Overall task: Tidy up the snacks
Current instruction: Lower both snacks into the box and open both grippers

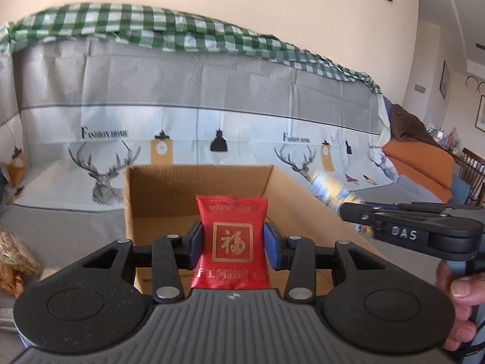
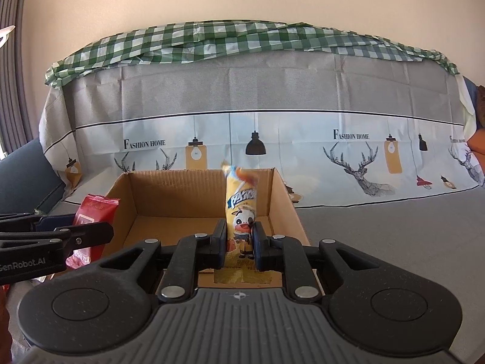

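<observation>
Snacks hang over the cardboard box [image 2: 145, 200] at frame centre in both views. The left gripper [image 1: 233, 244] grasps the red packet [image 1: 232, 242]. The right gripper [image 2: 239, 242] brackets the yellow packet [image 2: 241, 212]; whether its pads press I cannot tell. Best release each well inside the walls, one at a time, so neither catches the rim.

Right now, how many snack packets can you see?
2 clear ones: a red packet between the left gripper's pads, and a yellow packet between the right gripper's pads, both over the cardboard box. Others may be hidden.
</observation>
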`<state>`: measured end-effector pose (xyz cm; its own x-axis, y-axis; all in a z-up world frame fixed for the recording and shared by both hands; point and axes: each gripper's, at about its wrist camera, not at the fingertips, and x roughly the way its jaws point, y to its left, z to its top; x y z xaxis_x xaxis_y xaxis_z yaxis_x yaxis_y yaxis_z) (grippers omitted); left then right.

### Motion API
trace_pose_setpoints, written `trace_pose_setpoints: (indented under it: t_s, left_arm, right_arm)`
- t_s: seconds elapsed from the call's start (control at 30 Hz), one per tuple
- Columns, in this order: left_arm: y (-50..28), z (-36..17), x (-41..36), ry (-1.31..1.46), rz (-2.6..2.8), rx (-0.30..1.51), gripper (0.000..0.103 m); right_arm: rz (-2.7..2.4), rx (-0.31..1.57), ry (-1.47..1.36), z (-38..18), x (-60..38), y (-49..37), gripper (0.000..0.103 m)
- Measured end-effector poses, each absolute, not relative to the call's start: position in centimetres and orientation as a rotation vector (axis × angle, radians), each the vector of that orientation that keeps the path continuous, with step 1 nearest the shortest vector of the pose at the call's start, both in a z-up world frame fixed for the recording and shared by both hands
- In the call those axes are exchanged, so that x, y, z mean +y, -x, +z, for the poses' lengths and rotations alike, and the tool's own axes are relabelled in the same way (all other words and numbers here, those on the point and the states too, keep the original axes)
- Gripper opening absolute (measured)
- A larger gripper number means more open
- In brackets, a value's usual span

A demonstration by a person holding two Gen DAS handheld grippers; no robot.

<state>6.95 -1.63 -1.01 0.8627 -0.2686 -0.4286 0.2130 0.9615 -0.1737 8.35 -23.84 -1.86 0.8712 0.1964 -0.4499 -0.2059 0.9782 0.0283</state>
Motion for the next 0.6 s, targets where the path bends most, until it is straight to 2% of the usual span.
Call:
trace_pose_setpoints:
  t_s: [0.03,0.07,0.1,0.2,0.6]
  left_arm:
    - [-6.9,-1.1,-1.7,0.119,-0.256,0.468,0.054]
    - [-6.8,-1.0,-1.9,0.110,-0.254,0.461,0.055]
    - [-6.7,-1.0,-2.0,0.101,-0.254,0.453,0.056]
    - [-6.5,-0.9,-2.1,0.098,-0.251,0.439,0.060]
    - [-5.1,-0.4,-0.9,0.078,-0.247,0.344,0.062]
  right_arm:
    - [0.199,0.473,0.022,-1.9,-23.9,-8.5,0.048]
    - [0.183,0.472,0.020,-2.0,-23.9,-8.4,0.064]
    - [0.171,0.465,0.019,-2.0,-24.0,-8.3,0.068]
    - [0.159,0.460,0.012,-1.9,-24.3,-8.3,0.070]
    - [0.123,0.447,0.022,-1.9,-23.7,-7.9,0.070]
